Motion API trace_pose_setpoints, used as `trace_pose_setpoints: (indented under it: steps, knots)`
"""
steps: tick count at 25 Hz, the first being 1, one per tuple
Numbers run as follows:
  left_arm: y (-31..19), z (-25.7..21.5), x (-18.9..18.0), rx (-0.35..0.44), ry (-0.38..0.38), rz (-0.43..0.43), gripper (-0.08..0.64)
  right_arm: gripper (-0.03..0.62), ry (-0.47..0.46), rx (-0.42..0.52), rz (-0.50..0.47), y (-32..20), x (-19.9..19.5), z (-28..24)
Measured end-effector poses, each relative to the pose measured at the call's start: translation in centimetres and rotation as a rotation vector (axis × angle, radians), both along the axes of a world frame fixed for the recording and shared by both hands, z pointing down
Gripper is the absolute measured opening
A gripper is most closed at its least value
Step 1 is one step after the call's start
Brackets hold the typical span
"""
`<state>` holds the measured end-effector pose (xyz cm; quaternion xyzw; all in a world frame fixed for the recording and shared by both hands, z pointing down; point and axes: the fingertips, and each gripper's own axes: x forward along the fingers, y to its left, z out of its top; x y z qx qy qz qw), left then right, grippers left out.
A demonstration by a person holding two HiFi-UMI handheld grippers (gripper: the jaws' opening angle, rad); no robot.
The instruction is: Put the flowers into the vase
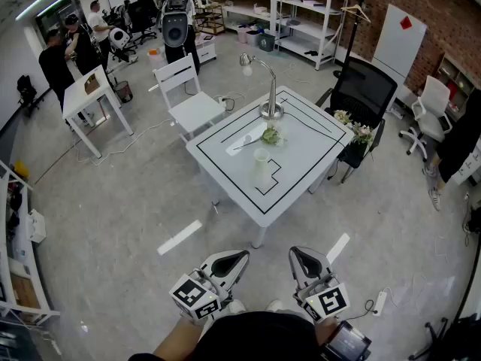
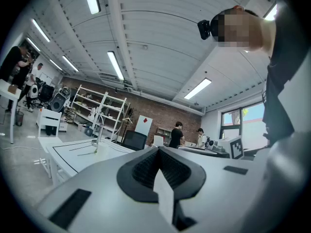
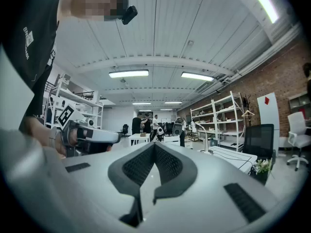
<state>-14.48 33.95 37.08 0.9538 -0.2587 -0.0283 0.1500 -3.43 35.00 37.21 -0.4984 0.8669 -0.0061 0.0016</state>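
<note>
A white table [image 1: 301,173] with black line markings stands out on the floor ahead of me. A green-stemmed flower [image 1: 266,136] lies on it, and just in front of the flower stands a small white vase [image 1: 261,156]. More flowers [image 1: 355,128] rest on the black chair at the table's right. My left gripper [image 1: 242,256] and right gripper [image 1: 296,253] are held side by side low in the head view, well short of the table. Both are shut with nothing in their jaws. The left gripper view shows the table [image 2: 68,152] far off at the left.
A silver desk lamp [image 1: 269,89] stands at the table's far edge. A white chair [image 1: 188,96] is at its left and a black office chair [image 1: 363,90] at its right. People work at a small table [image 1: 83,89] far left. Shelving [image 1: 289,6] lines the back.
</note>
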Motion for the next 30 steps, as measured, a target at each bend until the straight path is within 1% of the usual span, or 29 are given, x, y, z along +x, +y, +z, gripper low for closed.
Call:
trace_pose_setpoints:
  steps: [3, 5, 8, 13, 17, 24, 27, 30]
  knots:
    - [0.2, 0.6, -0.2, 0.012, -0.043, 0.002, 0.003, 0.011, -0.003, -0.008, 0.010, -0.3, -0.5, 0.2]
    - [0.3, 0.8, -0.6, 0.018, -0.057, -0.003, 0.003, 0.011, -0.007, -0.010, 0.013, -0.5, -0.9, 0.2]
    - [-0.1, 0.9, -1.7, 0.012, -0.044, -0.021, 0.003, 0.011, -0.017, -0.015, 0.020, -0.7, -1.6, 0.3]
    - [-0.7, 1.7, -4.0, 0.001, -0.030, -0.043, 0.003, 0.011, -0.071, -0.022, 0.014, -0.7, -3.2, 0.8]
    - [-0.9, 2.5, -5.8, -0.004, -0.030, -0.051, 0.004, 0.011, -0.074, -0.048, 0.048, -1.0, -3.9, 1.6]
    - [-2.3, 4.2, -7.6, -0.059, -0.011, -0.100, 0.004, 0.011, -0.111, -0.111, 0.093, -2.0, -3.0, 3.1]
    - [-3.6, 4.9, -7.3, -0.075, -0.014, -0.111, 0.004, 0.011, -0.131, -0.116, 0.099, -3.6, -2.2, 3.5]
    - [-5.5, 5.3, -6.4, -0.071, -0.023, -0.115, 0.003, 0.011, -0.150, -0.120, 0.089, -5.9, -1.2, 3.9]
